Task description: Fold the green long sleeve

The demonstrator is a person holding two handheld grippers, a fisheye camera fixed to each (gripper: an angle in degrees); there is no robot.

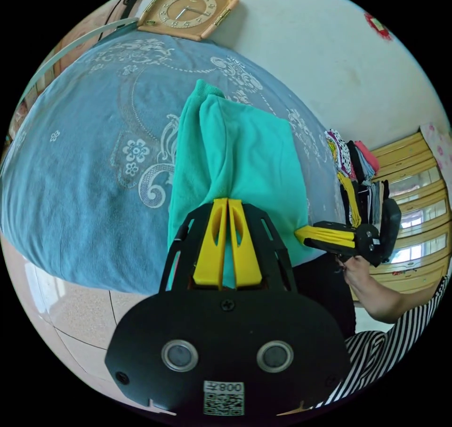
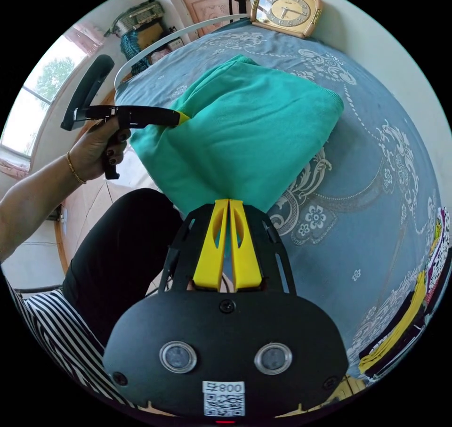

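The green long sleeve (image 1: 240, 158) lies folded into a thick bundle on the blue bedspread (image 1: 84, 163), its near edge lifted. My left gripper (image 1: 228, 202) is shut on that near edge, yellow jaws pressed together over the cloth. In the left gripper view the right gripper (image 1: 301, 233) pinches the bundle's right corner. In the right gripper view my right gripper (image 2: 228, 203) is shut on the garment (image 2: 254, 121), and the left gripper (image 2: 181, 116) grips the far left corner, held by a hand (image 2: 96, 147).
A stack of folded clothes (image 1: 358, 173) sits on the bed beside the garment, also at the edge of the right gripper view (image 2: 423, 295). A clock (image 1: 188, 10) leans against the wall. The person's black trousers (image 2: 117, 257) and striped sleeve (image 1: 386, 351) are near.
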